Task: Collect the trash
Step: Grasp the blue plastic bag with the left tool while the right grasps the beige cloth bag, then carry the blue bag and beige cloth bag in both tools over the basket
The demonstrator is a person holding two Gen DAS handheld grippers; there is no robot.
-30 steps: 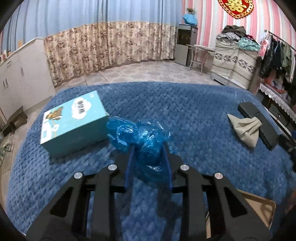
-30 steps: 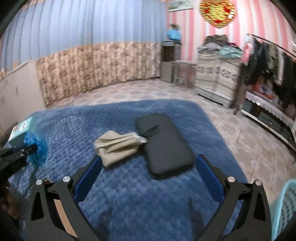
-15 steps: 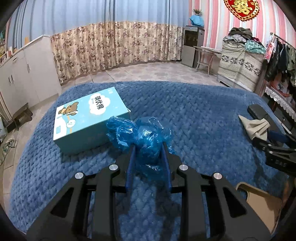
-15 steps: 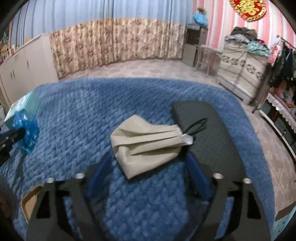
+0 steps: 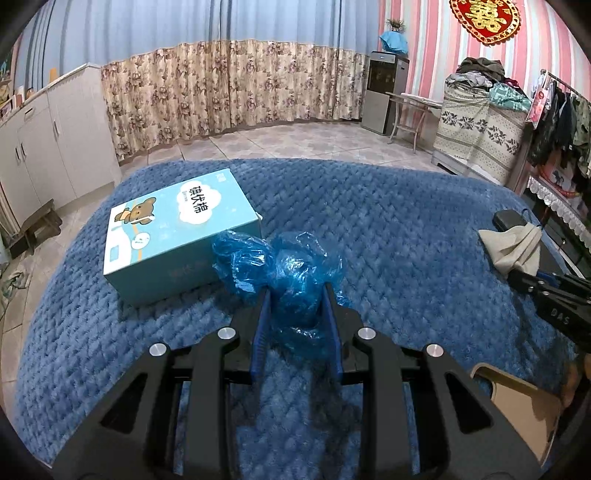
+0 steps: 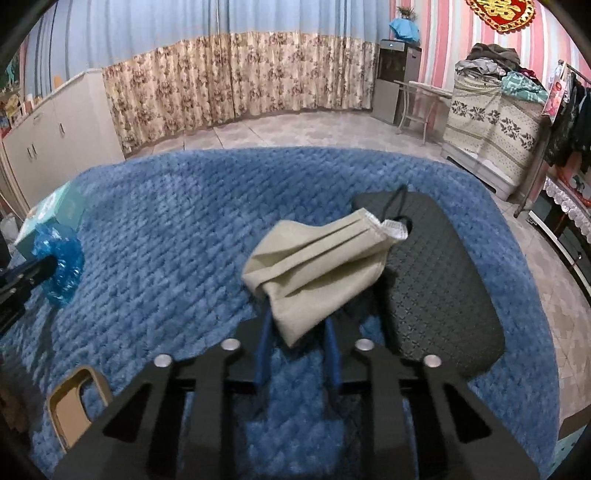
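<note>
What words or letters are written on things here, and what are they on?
"绵优棉", roughly: the big Chinese characters on the white cloud on the teal box with a cartoon bear; I am not sure of them.
"DAS": white letters on the right gripper.
"囍": gold character on the red wall ornament.
Small print elsewhere on the box is too small to read.

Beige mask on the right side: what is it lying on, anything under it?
The beige mask lies partly over the black pad's near edge, the rest over the blue blanket. The right gripper's jaws are closing on its lower corner. Directly beneath the mask is hidden.
</note>
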